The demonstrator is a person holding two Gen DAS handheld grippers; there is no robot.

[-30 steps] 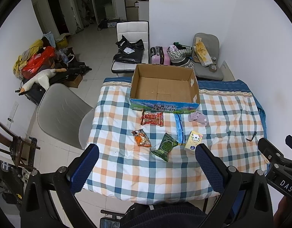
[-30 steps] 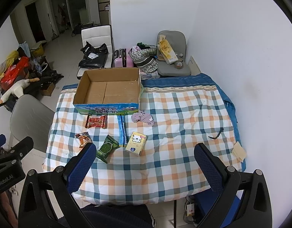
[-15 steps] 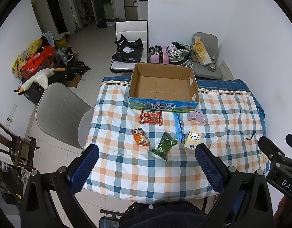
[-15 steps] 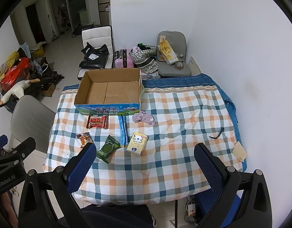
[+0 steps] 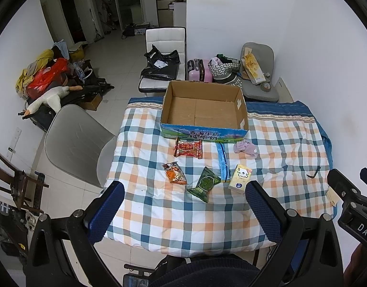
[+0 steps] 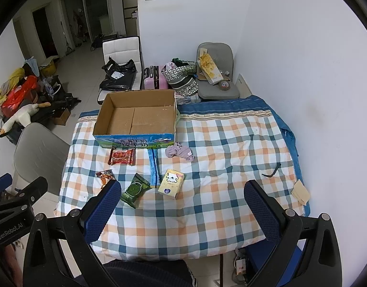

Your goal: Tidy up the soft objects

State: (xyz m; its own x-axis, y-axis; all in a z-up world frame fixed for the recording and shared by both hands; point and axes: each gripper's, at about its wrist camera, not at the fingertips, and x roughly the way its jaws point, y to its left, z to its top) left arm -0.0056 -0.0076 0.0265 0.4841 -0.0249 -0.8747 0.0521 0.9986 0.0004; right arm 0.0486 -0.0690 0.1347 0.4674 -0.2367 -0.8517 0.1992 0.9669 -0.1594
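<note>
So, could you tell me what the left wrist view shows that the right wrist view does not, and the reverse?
Only the left wrist view shows the orange snack packet whole; in the right view a fingertip covers part of it. It also shows the dark wooden furniture at far left.

Only the right wrist view shows the floor under the table's near right corner.

Both show the empty cardboard box, red packet, green packet, yellow tissue pack, blue strip, purple cloth and checked quilt. Both grippers are open.

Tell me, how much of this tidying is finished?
Nothing looks done: the cardboard box is empty. Nothing is in hand either; the left gripper and right gripper have open, empty jaws. Left: the red packet, orange packet, green packet, tissue pack, blue strip and purple cloth.
</note>
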